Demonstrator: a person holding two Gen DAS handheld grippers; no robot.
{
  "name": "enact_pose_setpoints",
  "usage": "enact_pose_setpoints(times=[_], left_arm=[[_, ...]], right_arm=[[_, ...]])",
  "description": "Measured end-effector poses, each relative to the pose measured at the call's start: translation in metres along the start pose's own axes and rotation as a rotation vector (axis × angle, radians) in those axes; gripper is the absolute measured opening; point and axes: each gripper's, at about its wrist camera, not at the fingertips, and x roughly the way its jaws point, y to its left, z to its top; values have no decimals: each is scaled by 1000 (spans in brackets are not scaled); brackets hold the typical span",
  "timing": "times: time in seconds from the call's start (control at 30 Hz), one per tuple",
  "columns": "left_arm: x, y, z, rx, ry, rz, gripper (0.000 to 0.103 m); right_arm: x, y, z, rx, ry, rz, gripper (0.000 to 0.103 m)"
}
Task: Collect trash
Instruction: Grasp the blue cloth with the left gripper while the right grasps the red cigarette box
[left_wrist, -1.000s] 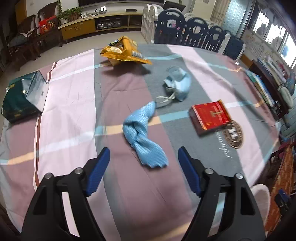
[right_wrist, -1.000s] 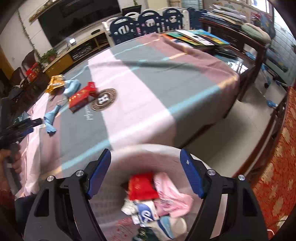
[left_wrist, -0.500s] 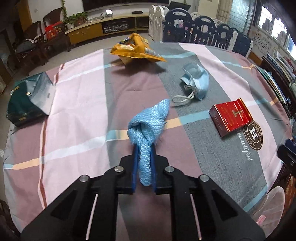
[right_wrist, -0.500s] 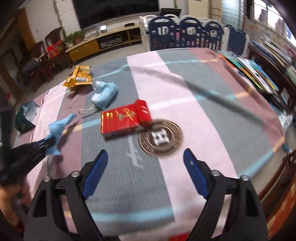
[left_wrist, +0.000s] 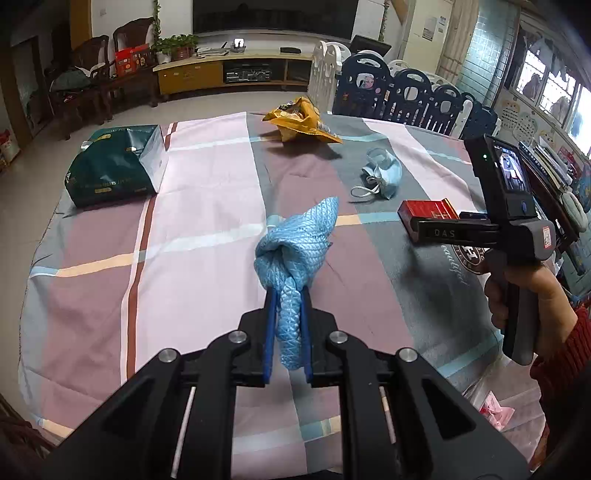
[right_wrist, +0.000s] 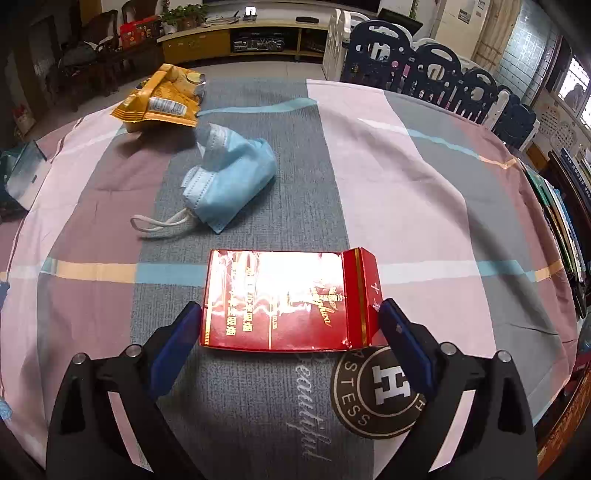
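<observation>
My left gripper (left_wrist: 288, 328) is shut on a knotted light blue cloth (left_wrist: 295, 243) and holds it above the striped tablecloth. My right gripper (right_wrist: 290, 328) is open, its fingers on either side of a flat red box (right_wrist: 280, 299) with its flap open; the box also shows in the left wrist view (left_wrist: 428, 210). A crumpled blue face mask (right_wrist: 229, 177) lies beyond the box, and a yellow snack bag (right_wrist: 162, 99) lies further back. The right gripper's body (left_wrist: 513, 229) shows at the right of the left wrist view.
A dark green paper bag (left_wrist: 114, 170) lies at the table's left. A round logo patch (right_wrist: 380, 391) is printed on the cloth near the box. A bin with pink trash (left_wrist: 495, 410) sits below the table's right edge. Chairs and a playpen fence (left_wrist: 406, 92) stand behind.
My left gripper closed on the blue cloth and lifted it off the table. My right gripper swung from over the trash bin to the red box, now straddling it.
</observation>
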Motion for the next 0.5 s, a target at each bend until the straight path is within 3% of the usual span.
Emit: enact_pose_setpoints(times=[0.1, 0.17, 0.27, 0.37, 0.47, 0.5], left_arm=[[-3, 1, -4, -1, 3, -4, 13], [-4, 0, -6, -4, 8, -9, 13], [-6, 0, -10, -5, 12, -13, 13], [-9, 3, -14, -10, 14, -10, 13], [-10, 8, -15, -26, 15, -12, 13], [-10, 8, -15, -28, 13, -12, 13]], right_arm=[[-13, 7, -5, -28, -23, 18, 80], [-24, 10, -11, -32, 2, 92, 62], [-40, 18, -27, -46, 50, 303, 62], [-60, 8, -40, -19, 10, 306, 64], [-60, -32, -44, 182, -8, 328, 83], [-54, -45, -44, 252, -10, 340, 84]])
